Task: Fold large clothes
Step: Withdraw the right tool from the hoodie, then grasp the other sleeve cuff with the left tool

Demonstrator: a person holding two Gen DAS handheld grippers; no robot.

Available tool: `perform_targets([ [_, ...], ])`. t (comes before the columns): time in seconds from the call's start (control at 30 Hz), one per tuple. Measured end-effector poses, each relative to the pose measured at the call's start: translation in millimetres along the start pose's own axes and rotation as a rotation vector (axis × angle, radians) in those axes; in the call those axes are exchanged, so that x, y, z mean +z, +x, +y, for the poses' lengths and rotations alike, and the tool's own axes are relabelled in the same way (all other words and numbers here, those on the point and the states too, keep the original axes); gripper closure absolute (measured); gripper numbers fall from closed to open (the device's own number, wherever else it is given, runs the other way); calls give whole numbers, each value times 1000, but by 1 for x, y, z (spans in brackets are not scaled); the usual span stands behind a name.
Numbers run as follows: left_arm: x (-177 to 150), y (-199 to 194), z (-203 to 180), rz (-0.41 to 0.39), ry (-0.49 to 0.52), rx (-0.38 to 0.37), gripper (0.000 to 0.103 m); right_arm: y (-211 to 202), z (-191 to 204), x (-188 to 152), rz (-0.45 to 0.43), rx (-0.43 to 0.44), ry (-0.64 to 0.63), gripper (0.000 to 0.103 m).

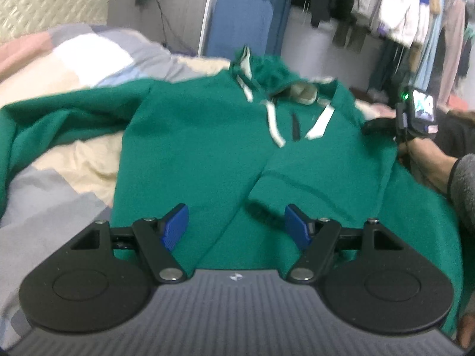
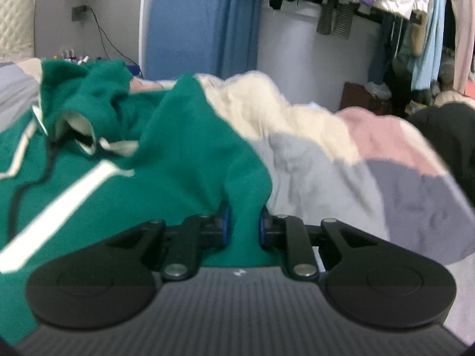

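Pinching green hoodie (image 2: pixel 184 163) — right tongs (image 2: pixel 242 227) | left tongs (image 1: pixel 237 225) agape — no legible writing

item: green fleece hooded sweatshirt (image 1: pixel 202 148) with white drawstring tapes and cream-lined hood | pose: front up, spread across the patchwork quilt, hood crumpled at the far end | sleeves: one folded over the chest, one trailing toward the quilt's left side | state: a shoulder fold bunched upward
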State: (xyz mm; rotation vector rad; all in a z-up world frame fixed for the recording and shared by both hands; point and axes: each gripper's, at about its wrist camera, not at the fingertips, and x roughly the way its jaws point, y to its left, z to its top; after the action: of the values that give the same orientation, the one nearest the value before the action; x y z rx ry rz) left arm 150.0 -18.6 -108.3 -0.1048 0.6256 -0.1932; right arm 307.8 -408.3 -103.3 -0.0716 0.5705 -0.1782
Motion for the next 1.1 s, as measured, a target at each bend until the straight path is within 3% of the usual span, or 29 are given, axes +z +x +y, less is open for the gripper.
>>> perform_targets([
  [0.1,-5,16,0,50,27,38,27,0,3,-2,-8,-1,0,80],
  [0.2,-7,20,-2,49,38,49,27,-6,-6,3,-4,17,48,75],
  [0.27,-7,19,-3,42,36,55,27,-15,-16,10,19,31,154,68],
  [0.33,-7,16,-3,37,27,55,27,-31,-25,13,25,63,260,49],
  [0.4,-5,10,-3,30,14,53,27,-50,-27,14,21,87,298,44],
  [0.53,-3,-9,-4,-17,8,64,27,-98,-11,14,23,95,218,44],
  [0.73,5,-41,4,-100,-13,85,27,-182,20,14,17,176,163,44],
  [0.93,13,-62,19,-134,-44,138,27,-255,54,12,36,297,211,44],
  [1.1,20,-74,45,-146,-98,205,27,-292,79,-13,65,379,231,44],
])
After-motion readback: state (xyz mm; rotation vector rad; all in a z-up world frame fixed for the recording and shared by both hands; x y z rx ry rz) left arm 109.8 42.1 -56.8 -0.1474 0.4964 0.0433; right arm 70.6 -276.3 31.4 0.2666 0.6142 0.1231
